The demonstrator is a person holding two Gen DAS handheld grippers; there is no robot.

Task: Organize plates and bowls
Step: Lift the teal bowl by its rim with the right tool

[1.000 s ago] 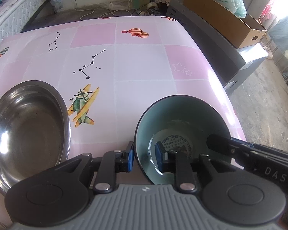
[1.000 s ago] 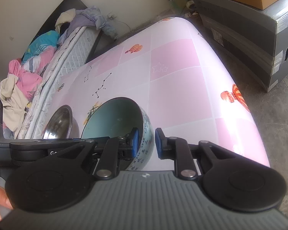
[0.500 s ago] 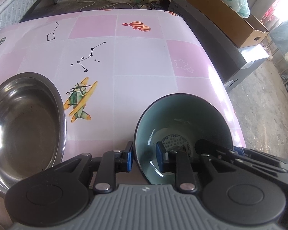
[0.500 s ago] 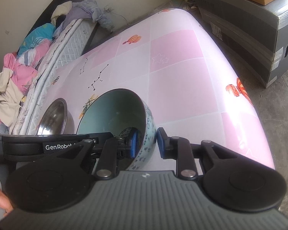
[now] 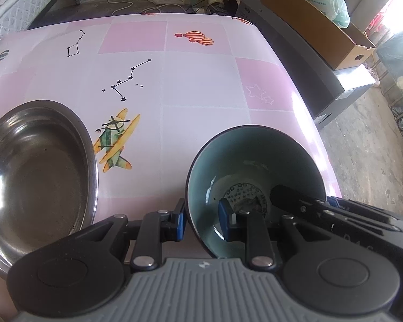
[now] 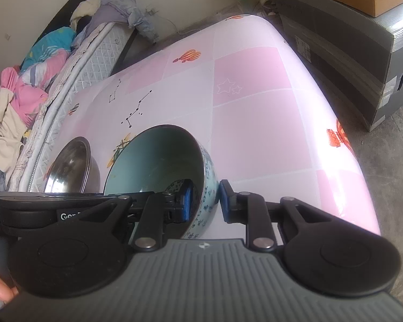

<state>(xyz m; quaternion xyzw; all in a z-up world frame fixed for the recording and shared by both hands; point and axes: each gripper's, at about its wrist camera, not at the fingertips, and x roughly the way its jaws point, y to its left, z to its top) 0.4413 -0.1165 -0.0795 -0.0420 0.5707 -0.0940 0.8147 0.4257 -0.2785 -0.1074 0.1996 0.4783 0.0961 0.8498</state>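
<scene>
A ceramic bowl (image 5: 252, 161), teal inside with a blue-and-white patterned outside, is held over the near edge of the pink table (image 5: 196, 91). My left gripper (image 5: 202, 221) straddles its left rim, one finger inside and one outside, with a gap showing. My right gripper (image 6: 204, 201) straddles its right rim (image 6: 209, 177) the same way, its outer pad slightly off the wall. A steel bowl (image 5: 35, 171) sits on the table to the left and also shows in the right wrist view (image 6: 69, 166).
A grey cabinet (image 5: 309, 61) with a cardboard box (image 5: 317, 24) stands right of the table. A mattress with clothes (image 6: 40, 86) lies on the left. Concrete floor (image 5: 368, 145) lies past the table's right edge. Cables and clutter lie behind the table.
The right gripper's jaws have widened a little around the ceramic bowl's rim. Both grippers and the bowl shifted slightly toward the table's far side.
</scene>
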